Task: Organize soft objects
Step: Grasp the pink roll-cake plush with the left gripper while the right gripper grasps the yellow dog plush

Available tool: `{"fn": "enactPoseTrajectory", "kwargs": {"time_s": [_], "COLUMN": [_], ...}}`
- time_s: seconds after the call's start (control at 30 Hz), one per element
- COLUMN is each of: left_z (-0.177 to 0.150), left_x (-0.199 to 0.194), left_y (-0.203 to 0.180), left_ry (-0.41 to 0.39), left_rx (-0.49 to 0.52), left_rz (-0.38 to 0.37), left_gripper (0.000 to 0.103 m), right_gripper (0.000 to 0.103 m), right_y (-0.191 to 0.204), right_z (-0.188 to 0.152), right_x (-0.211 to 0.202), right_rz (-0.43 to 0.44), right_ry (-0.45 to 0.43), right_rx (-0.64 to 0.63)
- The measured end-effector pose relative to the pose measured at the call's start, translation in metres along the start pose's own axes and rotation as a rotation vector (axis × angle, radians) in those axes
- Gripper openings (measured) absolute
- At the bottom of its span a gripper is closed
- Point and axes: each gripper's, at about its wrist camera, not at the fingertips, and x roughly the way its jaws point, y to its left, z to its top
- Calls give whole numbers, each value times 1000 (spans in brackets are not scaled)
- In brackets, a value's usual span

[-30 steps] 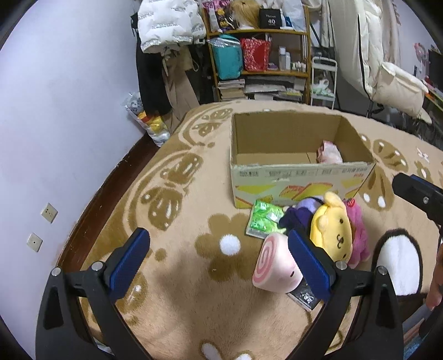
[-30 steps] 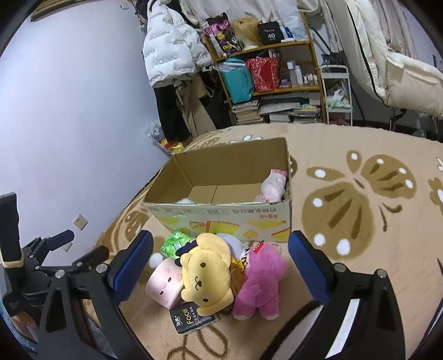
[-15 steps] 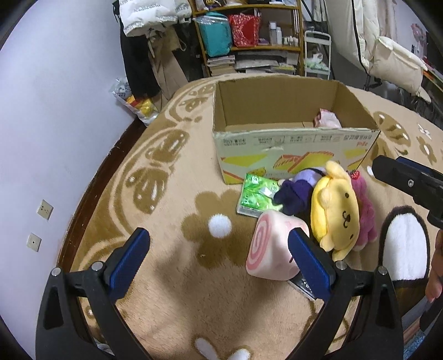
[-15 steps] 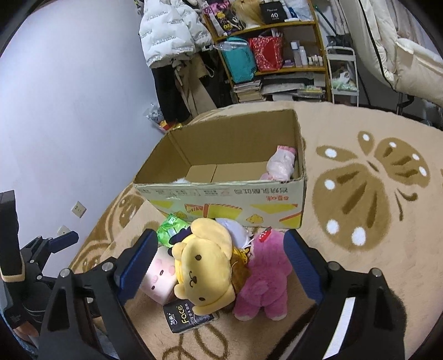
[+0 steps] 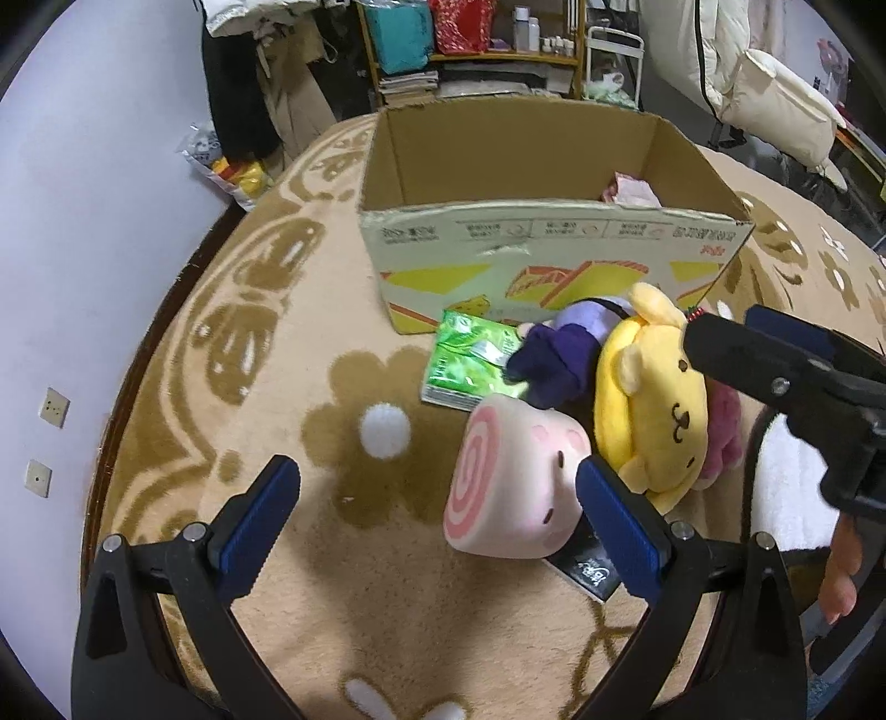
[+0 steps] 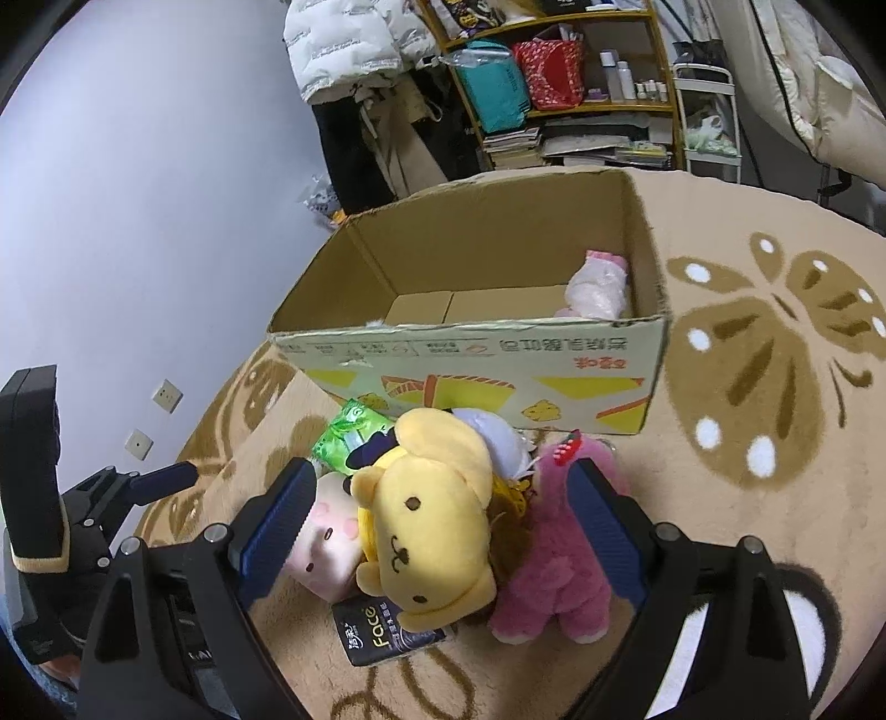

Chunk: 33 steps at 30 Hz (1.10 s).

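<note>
A pile of soft toys lies on the rug in front of the open cardboard box [image 5: 554,243]. It holds a pink swirl roll plush [image 5: 515,487], a yellow dog plush [image 5: 653,410], a purple plush [image 5: 565,354] and a magenta plush [image 6: 554,565]. My left gripper [image 5: 432,482] is open just above the rug; its right finger [image 5: 614,526] sits beside the roll. My right gripper [image 6: 443,482] is open and wide over the yellow dog plush [image 6: 432,515], its pads clear of it. Inside the box lies a pale pink plush [image 6: 598,282].
A green tissue pack [image 5: 470,360] and a black tissue pack [image 6: 382,637] lie among the toys. The tan flower rug [image 5: 376,432] spreads all around. Behind the box are a cluttered shelf [image 6: 559,83], hanging coats [image 6: 354,50] and a bag by the wall [image 5: 238,171].
Both grippers have sunk and tipped down toward the toy pile, which now looks larger. The right jaws have narrowed slightly. No toy has moved.
</note>
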Motion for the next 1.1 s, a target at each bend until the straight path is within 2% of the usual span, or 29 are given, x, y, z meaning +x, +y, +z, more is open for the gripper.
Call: {"fn": "enactPoseTrajectory", "kwargs": {"time_s": [0.2,0.27,0.47,0.8,1.1], "left_z": [1,0,0,1,0], "left_x": [12,18,31,51,57], "left_y": [-8,-10,-17,-12,-12], "left_ry": [39,58,97,156,158], "left_rx": [6,8,26,-15,0], "left_rz": [-40,-53,-70,-96,-95], "left_gripper": [99,99,99,99,97], "right_gripper": [94,86,74,73,71], "right_y": [-1,-2,0,-1,4], "right_z": [2,1,-2,-4,-6], "right_x": [17,22,38,44,38], "right_rz": [9,16,50,55,20], "right_ry": [37,54,103,106,112], "right_rx": [3,2,-7,9,-12]}}
